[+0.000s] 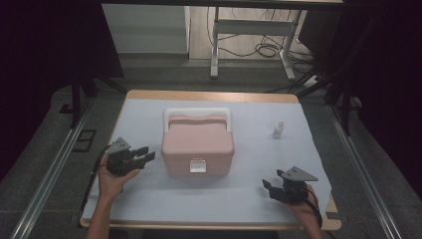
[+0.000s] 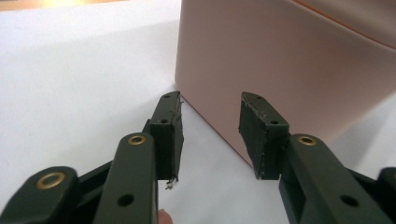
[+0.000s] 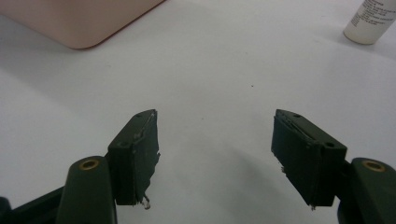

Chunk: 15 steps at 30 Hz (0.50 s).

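The left gripper [image 1: 148, 154] is hovering partly open and empty just beside the pink lidded box [image 1: 198, 147], while the right gripper [image 1: 267, 186] is gaping wide, holding nothing, well apart from it.

Dim, soft overhead light; dark surroundings, faint shadows, slightly blurry pictures.

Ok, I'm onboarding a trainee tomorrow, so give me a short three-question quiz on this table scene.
1. True or false: the left gripper grips the pink box.
2. Which side of the box is the small white bottle on in the high view: A left, B right?
3. What is between the right gripper jaws?

Key:
1. False; its jaws are open, short of the box's corner.
2. B.
3. Nothing; the white table cover shows through.
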Each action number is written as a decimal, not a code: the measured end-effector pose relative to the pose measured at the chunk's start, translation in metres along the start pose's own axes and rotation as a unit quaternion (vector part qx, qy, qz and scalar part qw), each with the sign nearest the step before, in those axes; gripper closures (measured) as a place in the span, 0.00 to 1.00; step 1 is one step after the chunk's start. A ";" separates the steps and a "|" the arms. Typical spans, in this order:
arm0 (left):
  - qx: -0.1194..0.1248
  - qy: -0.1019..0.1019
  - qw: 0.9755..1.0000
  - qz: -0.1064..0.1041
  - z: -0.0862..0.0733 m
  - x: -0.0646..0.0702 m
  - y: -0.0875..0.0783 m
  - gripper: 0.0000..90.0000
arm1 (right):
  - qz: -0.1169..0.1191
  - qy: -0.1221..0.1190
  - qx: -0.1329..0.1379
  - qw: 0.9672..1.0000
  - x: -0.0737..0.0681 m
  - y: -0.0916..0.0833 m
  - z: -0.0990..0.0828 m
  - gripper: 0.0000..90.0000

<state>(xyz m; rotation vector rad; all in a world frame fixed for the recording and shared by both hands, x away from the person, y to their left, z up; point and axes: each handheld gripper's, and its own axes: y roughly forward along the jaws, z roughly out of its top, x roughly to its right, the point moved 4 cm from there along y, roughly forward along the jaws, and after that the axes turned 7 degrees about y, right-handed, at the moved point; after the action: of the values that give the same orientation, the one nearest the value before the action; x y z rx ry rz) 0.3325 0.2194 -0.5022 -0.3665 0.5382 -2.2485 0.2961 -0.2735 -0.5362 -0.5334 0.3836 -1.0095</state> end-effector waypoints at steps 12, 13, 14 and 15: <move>-0.035 0.041 0.998 -0.040 -0.022 0.026 -0.015 0.55 | -0.007 0.006 -0.005 1.000 0.005 -0.002 0.000 0.36; -0.041 0.049 0.997 -0.042 -0.022 0.028 -0.014 0.54 | -0.008 0.008 -0.005 1.000 0.005 -0.001 0.000 0.36; -0.045 0.056 0.996 -0.044 -0.022 0.031 -0.013 0.53 | -0.009 0.011 -0.006 1.000 0.006 -0.002 0.000 0.37; -0.048 0.058 0.996 -0.046 -0.022 0.032 -0.013 0.51 | -0.010 0.016 -0.007 1.000 0.007 -0.002 0.000 0.37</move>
<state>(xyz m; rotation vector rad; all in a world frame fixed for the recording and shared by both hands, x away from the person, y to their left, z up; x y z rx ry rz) 0.2945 0.2088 -0.5121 -0.3154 0.7051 -2.3496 0.2981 -0.2803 -0.5360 -0.5343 0.4154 -1.0360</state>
